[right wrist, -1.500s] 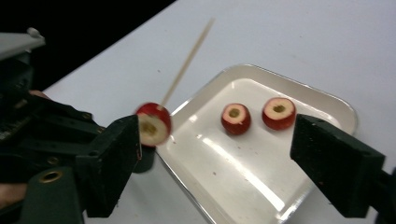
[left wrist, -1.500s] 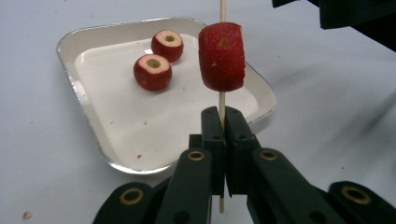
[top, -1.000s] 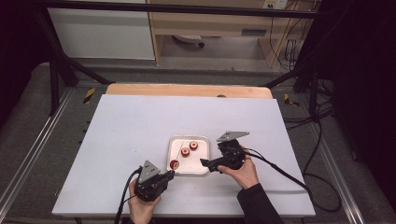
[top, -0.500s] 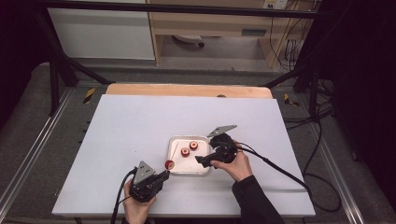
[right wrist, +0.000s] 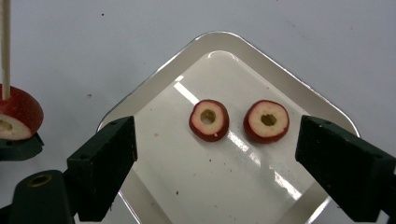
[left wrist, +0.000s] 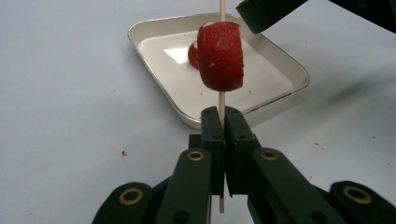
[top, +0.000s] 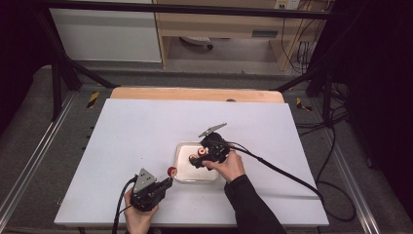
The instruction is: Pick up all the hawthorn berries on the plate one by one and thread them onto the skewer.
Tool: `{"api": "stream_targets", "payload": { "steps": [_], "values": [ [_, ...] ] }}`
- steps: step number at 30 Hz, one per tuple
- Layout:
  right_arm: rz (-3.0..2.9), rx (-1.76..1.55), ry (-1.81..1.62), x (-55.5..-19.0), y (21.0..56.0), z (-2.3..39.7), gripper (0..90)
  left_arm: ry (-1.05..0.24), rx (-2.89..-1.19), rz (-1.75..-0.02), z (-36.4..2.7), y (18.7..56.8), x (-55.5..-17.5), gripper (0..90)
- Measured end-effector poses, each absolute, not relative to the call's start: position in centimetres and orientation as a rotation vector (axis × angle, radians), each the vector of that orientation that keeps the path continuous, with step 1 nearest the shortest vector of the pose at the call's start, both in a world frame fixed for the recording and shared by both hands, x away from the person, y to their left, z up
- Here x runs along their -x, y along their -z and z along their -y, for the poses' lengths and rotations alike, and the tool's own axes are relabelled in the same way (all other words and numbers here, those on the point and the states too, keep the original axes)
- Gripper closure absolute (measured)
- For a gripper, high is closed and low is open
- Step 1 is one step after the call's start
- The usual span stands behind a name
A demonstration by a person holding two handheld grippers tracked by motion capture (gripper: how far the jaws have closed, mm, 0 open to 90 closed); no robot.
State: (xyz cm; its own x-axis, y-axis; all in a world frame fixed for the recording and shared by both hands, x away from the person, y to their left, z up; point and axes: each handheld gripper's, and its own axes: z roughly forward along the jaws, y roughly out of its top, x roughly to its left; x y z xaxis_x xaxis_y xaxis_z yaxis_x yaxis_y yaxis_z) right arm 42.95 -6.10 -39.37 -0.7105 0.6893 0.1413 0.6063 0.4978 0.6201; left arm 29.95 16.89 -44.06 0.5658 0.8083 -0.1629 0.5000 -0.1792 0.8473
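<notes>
text: none legible | labels: none | numbers: none

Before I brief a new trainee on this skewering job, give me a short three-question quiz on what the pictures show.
1. How many red cored apple slices lie in the white rectangular tray?
2. True or false: the left gripper is shut on the thin wooden skewer.
3. The right gripper is: A) shut on a slice, B) open above the tray, C) resting on the white table.

Key: 1. Two. 2. True; one slice is already threaded on it. 3. B; its jaws have just been closing, with nothing gripped.
</notes>
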Motion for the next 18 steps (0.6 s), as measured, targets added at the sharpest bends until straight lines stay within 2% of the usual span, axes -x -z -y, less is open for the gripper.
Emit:
{"api": "stream_targets", "payload": {
  "steps": [9,18],
  "values": [
    [-2.620,-1.249,-0.924,-43.6,40.2,4.1,24.5,-0.403,-1.832,-1.072,-17.2,44.1,-29.8,87.9],
    [-2.596,-1.356,-0.859,-43.9,41.1,3.0,38.8,-0.397,-1.827,-1.068,-17.2,44.1,-29.8,87.9]
  ]
}}
